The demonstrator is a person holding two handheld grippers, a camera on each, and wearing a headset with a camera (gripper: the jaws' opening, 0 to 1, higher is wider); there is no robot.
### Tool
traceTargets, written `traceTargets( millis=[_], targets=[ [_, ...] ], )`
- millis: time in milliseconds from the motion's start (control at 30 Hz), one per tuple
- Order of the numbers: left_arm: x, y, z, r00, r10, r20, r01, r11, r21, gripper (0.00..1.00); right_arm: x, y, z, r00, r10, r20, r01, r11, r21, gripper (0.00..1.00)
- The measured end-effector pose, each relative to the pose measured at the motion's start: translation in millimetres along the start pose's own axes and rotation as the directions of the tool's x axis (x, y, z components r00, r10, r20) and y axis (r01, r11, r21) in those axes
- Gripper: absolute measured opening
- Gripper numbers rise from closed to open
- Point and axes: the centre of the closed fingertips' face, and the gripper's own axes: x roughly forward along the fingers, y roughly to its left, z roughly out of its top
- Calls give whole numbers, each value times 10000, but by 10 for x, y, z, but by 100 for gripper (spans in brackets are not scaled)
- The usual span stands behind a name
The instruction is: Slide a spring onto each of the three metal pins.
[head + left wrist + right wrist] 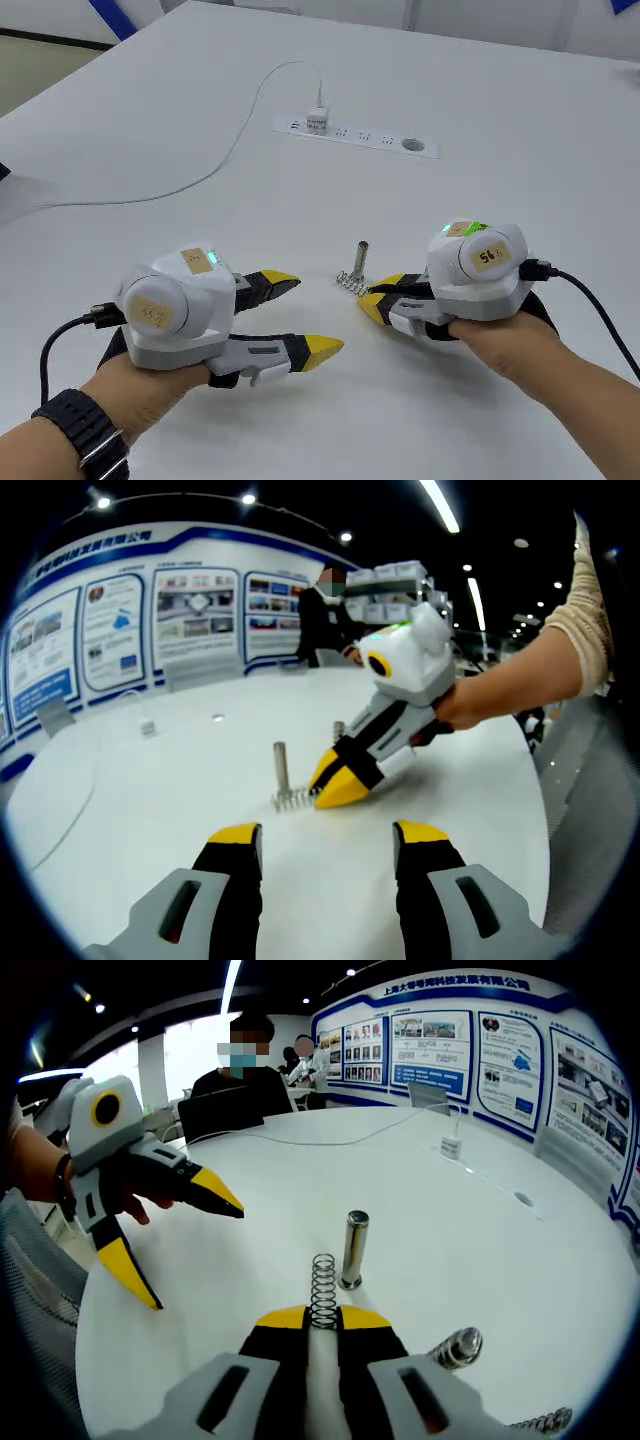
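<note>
Spring clamped in right claw, just beside upright pin; left claw wide, well apart.

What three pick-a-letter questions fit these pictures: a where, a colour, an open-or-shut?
1. The left claw is: A shut tight B open C broken off
2. What colour are the claw tips? A red B green C yellow
3. Where is the spring beside the standing pin? A gripped in the right claw B slid over the pin C in the left claw
Answers: B, its jaws stand apart; C, every tip is yellow; A, its jaws pinch it.
</note>
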Motion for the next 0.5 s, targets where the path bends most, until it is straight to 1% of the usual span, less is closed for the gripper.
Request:
traceTargets(
  millis=[167,333,400,433,500],
  targets=[
    [17,-18,-2,10000,-69,-17,69,10000,54,53,-86,71,10,9998,204,-72,-204,9998,-6,12],
    [32,-32,1,9999,-119,-55,120,9997,196,52,-195,169,69,9987,507,-49,-508,9983,-300,12],
    [36,-50,12,9998,-172,-47,173,9995,273,52,-250,241,81,9967,810,-107,-814,9954,-500,12],
    [38,-60,15,9998,-209,-63,211,9992,345,51,-286,304,85,9939,1091,-177,-1100,9918,-653,12],
    [41,-71,14,9996,-247,-98,251,9988,426,51,-334,361,92,9916,1270,-250,-1286,9883,-823,12]
  ],
)
